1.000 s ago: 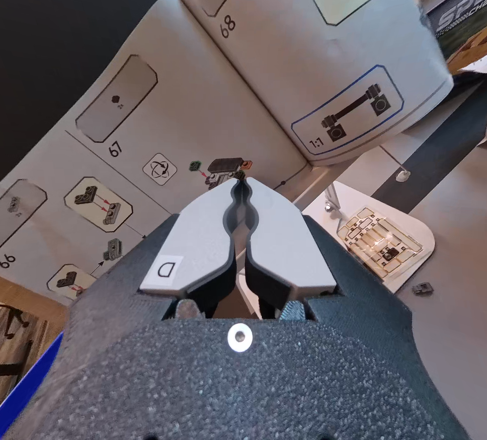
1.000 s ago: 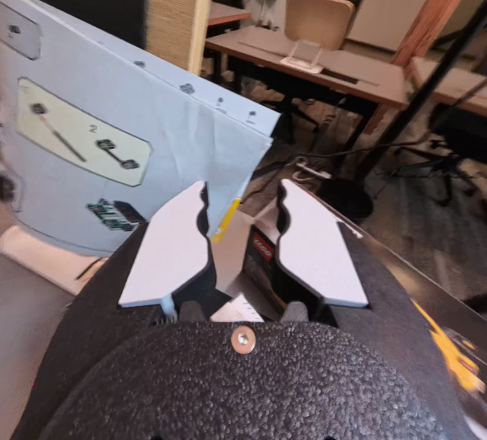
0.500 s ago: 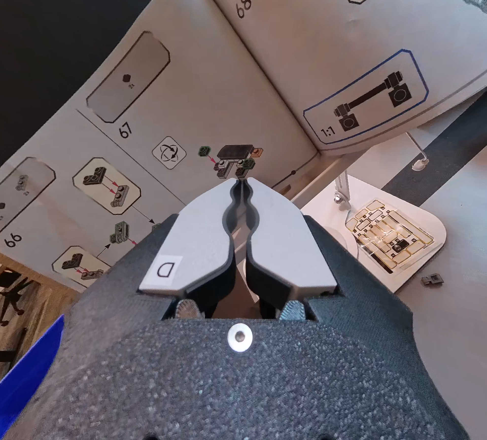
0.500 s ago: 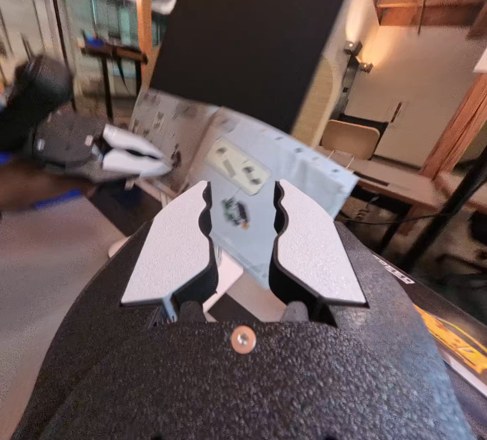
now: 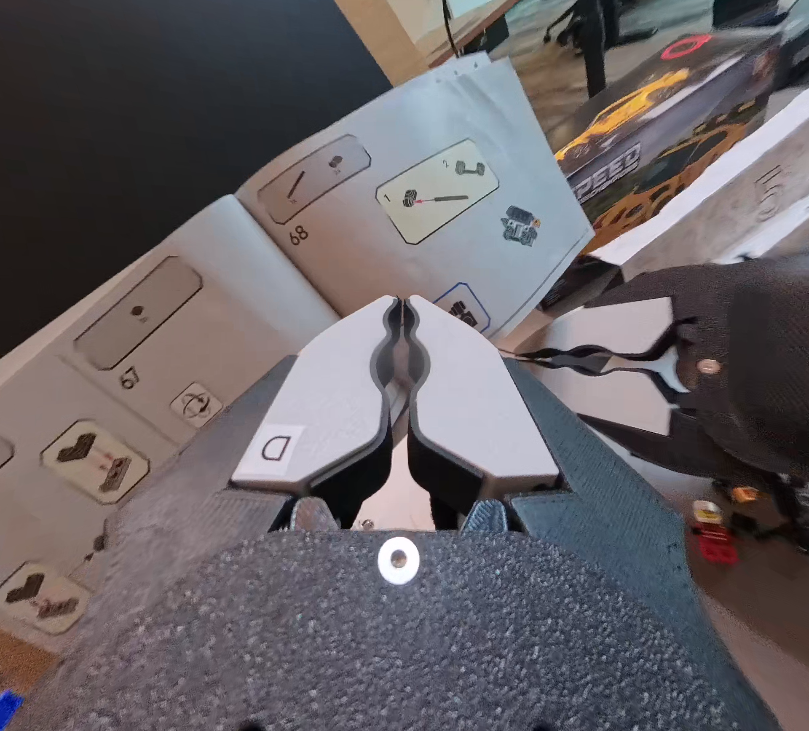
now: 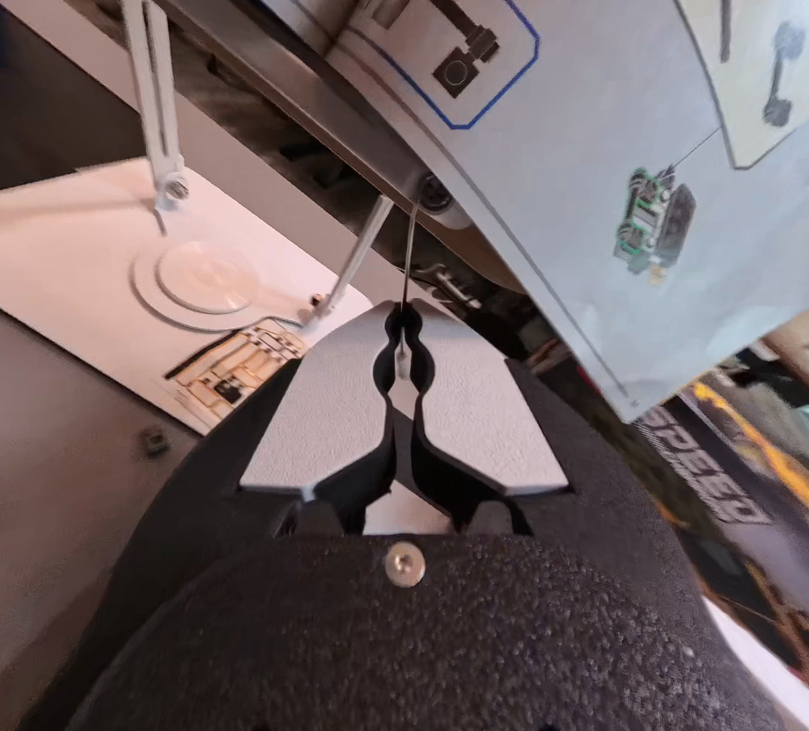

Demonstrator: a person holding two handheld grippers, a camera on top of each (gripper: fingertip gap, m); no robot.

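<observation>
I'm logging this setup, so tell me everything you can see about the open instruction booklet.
The booklet is thin paper, open at a spread of pale grey pages printed with boxed diagrams of small building parts and step numbers. It leans back on a white stand, and the right page bows outward. The left gripper is shut at its lower edge by the fold; contact is unclear. Under the right page, the right gripper pinches the stand's thin wire.

Paper, plastic and metal surfaces

Matt paper is seen in the instruction booklet (image 5: 332,272); beside it, glossy card on the box (image 5: 656,132), grainy black plastic on the left gripper (image 5: 402,305), thin metal in the wire arm (image 6: 409,254).
</observation>
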